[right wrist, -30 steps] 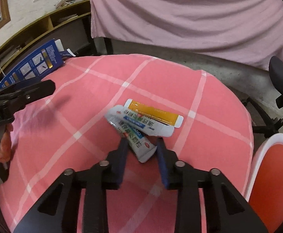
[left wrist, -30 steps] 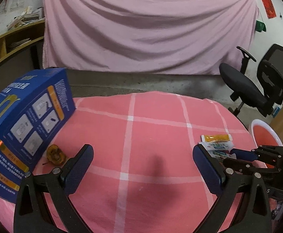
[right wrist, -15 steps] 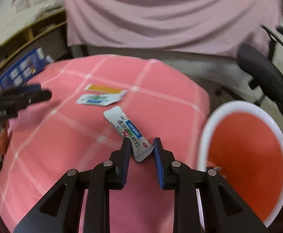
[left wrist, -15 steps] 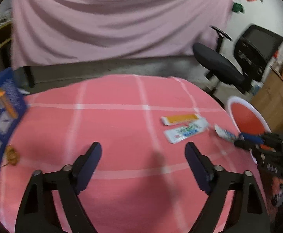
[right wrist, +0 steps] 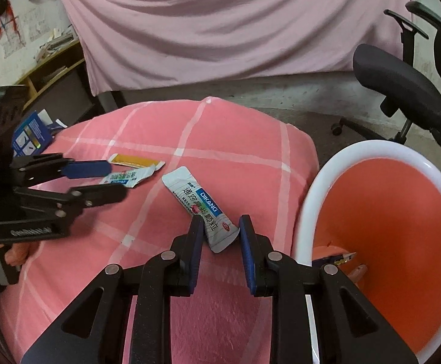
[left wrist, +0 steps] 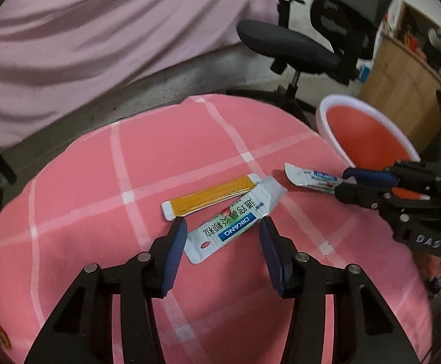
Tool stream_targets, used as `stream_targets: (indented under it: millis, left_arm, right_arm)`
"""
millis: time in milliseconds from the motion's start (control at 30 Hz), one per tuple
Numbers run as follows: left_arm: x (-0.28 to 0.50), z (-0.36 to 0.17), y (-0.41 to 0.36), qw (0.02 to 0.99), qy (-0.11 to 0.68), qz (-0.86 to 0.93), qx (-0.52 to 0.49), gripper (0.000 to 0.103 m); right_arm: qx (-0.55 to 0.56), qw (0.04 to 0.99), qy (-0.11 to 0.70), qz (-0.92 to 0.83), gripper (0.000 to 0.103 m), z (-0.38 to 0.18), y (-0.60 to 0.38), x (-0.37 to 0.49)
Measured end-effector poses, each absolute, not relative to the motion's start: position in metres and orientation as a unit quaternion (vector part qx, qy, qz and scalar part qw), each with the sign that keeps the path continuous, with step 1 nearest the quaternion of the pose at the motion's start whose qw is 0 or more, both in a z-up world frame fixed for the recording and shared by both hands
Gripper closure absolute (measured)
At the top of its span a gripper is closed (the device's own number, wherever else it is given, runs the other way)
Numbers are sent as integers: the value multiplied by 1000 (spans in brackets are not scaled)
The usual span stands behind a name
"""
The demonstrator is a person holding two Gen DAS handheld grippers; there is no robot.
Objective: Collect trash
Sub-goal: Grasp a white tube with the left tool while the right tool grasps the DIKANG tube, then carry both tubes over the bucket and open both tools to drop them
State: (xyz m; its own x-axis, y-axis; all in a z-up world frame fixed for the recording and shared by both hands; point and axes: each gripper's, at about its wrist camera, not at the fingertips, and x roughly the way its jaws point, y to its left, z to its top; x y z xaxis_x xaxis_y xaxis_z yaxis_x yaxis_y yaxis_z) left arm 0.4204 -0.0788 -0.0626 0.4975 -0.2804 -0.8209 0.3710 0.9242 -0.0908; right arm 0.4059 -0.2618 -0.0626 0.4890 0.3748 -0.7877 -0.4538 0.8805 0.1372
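Note:
On the pink checked tablecloth [left wrist: 165,157] lie a white DIKANG sachet [left wrist: 235,221] and an orange sachet [left wrist: 208,197] side by side. My left gripper [left wrist: 222,233] straddles the white sachet's near end, jaws closing, with a gap still showing at the pads. In the right wrist view the left gripper [right wrist: 115,182] hovers at that sachet [right wrist: 129,177], next to the orange sachet [right wrist: 135,160]. My right gripper [right wrist: 220,236] is shut on a second white sachet [right wrist: 196,200], held above the cloth beside the red bin [right wrist: 311,188]. The left wrist view has the right gripper [left wrist: 341,182] gripping that second sachet [left wrist: 308,177].
The red bin [left wrist: 326,112] with a white rim stands off the table's right edge and holds some trash [right wrist: 341,257]. A blue box [right wrist: 31,135] sits at the table's far left. A black office chair [right wrist: 402,85] stands behind the bin. A pink curtain [right wrist: 220,24] hangs behind.
My left gripper swung right from beside the blue box to over the two sachets, its jaws narrowing. My right gripper lifted one sachet off the pile and carried it right, towards the bin.

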Motion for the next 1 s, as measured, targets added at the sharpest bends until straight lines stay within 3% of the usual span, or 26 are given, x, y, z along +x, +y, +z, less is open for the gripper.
stream_targets:
  millis: [33, 100, 400, 733, 1000]
  left_arm:
    - [420, -63, -80, 864, 465, -188, 53, 62]
    - [417, -66, -82, 863, 464, -192, 60, 74]
    - [407, -68, -91, 868, 458, -179, 72, 98]
    - [369, -44, -81, 905, 400, -143, -9, 101]
    - [329, -9, -89, 948, 293, -113, -47, 101]
  right_arm:
    - [-42, 861, 445, 242, 81, -63, -262, 405]
    - [-38, 860, 446, 245, 81, -63, -264, 405]
    - [-21, 860, 442, 254, 81, -64, -268, 398]
    - [0, 876, 401, 266, 82, -61, -274, 382]
    - [49, 920, 280, 269, 82, -20, -296, 350]
